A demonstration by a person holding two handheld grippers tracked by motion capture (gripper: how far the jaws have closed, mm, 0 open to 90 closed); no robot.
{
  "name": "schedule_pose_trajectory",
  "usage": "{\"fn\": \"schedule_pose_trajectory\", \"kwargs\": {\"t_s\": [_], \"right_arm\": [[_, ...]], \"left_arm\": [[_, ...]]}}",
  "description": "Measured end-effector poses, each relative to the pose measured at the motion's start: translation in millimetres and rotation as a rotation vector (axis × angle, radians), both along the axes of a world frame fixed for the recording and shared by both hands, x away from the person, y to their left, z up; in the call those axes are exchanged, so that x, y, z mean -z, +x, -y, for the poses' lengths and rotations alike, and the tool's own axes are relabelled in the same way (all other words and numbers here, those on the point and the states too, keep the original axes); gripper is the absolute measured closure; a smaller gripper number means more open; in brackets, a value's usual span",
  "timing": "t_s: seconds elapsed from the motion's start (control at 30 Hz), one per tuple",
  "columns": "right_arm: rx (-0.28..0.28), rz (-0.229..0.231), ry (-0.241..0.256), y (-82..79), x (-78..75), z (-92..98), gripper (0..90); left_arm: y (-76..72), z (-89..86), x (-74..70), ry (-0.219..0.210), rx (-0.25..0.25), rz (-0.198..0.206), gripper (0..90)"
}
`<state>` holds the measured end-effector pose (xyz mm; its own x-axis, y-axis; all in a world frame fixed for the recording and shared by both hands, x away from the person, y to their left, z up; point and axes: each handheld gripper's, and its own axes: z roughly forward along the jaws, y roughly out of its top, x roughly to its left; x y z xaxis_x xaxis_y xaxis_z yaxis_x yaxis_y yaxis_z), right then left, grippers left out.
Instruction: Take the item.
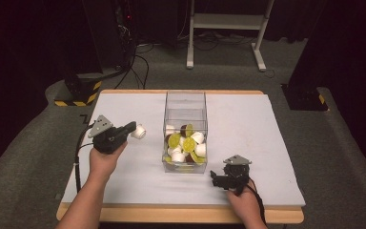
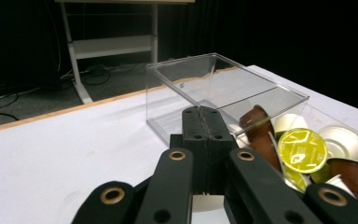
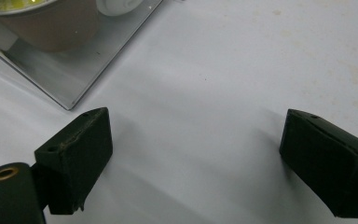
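- Jaws of the left gripper (image 1: 132, 130) are pressed together on a white capsule (image 1: 139, 132); in the left gripper view the two black pads meet, and a bit of white shows under them.
- Seen from the high view, the capsule sticks out of the jaw tips to the right, toward the clear box (image 1: 185, 102), with its long axis about level. It is held above the desk (image 1: 248, 124), just left of the box and not touching it.
- Inside the box, many capsules (image 1: 187, 142) in white, yellow-green and brown lie at its near end; the far end is bare.
- Around the box, the white desk is free on both sides.
- Left forearm comes from the bottom edge, and the hand (image 1: 106, 160) holds the gripper pointing right.
- Right gripper (image 1: 219, 177) sits low near the front right corner of the box, jaws wide apart with nothing between them.
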<state>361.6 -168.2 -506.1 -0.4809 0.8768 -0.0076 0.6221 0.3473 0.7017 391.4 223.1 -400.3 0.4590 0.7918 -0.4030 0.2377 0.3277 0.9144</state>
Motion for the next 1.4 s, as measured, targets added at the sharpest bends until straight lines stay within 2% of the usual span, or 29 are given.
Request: {"fn": "schedule_pose_trajectory", "kwargs": {"t_s": [0.07,0.13,0.27,0.47,0.57,0.6,0.63,0.7,0.73,0.9,0.97,1.0,1.07,1.1,1.4], "right_arm": [[0.0,0.0,0.0,0.0,0.0,0.0,9.2],[0.0,0.0,0.0,0.0,0.0,0.0,9.1],[0.0,0.0,0.0,0.0,0.0,0.0,9.1],[0.0,0.0,0.0,0.0,0.0,0.0,9.1],[0.0,0.0,0.0,0.0,0.0,0.0,9.1],[0.0,0.0,0.0,0.0,0.0,0.0,9.1],[0.0,0.0,0.0,0.0,0.0,0.0,9.1],[0.001,0.0,0.0,0.0,0.0,0.0,9.1],[0.001,0.0,0.0,0.0,0.0,0.0,9.2],[0.001,0.0,0.0,0.0,0.0,0.0,9.1],[0.001,0.0,0.001,0.0,0.0,-0.1,9.1],[0.001,0.0,0.001,0.0,0.0,-0.1,9.2],[0.001,0.0,0.001,0.0,0.0,-0.1,9.2],[0.001,0.0,0.001,0.0,0.0,-0.1,9.2],[0.001,0.0,0.001,0.0,0.0,-0.1,9.1]], "left_arm": [[1.1,-4.3,3.0,0.007,-0.008,-0.008,90.0],[2.5,-7.2,6.1,-0.004,-0.02,-0.015,90.0],[5.3,-13.4,12.6,0.014,-0.03,-0.025,90.0],[9.0,-17.5,25.0,0.012,-0.043,-0.042,90.0],[11.1,-19.4,31.5,0.018,-0.05,-0.051,90.0],[11.7,-21.4,34.5,0.033,-0.045,-0.057,90.0],[12.2,-21.0,36.3,0.02,-0.051,-0.059,90.0],[13.4,-22.4,41.7,0.026,-0.057,-0.073,90.0],[14.0,-23.9,44.5,0.038,-0.057,-0.077,90.0],[17.5,-25.9,56.7,0.047,-0.077,-0.101,90.0],[18.6,-26.2,62.0,0.072,-0.079,-0.109,90.0],[19.1,-25.2,63.6,0.064,-0.087,-0.111,90.0],[20.3,-25.1,67.6,0.077,-0.092,-0.113,90.0],[20.8,-25.4,69.5,0.097,-0.09,-0.12,90.0],[25.7,-15.5,80.0,0.143,-0.097,-0.123,90.0]]}}
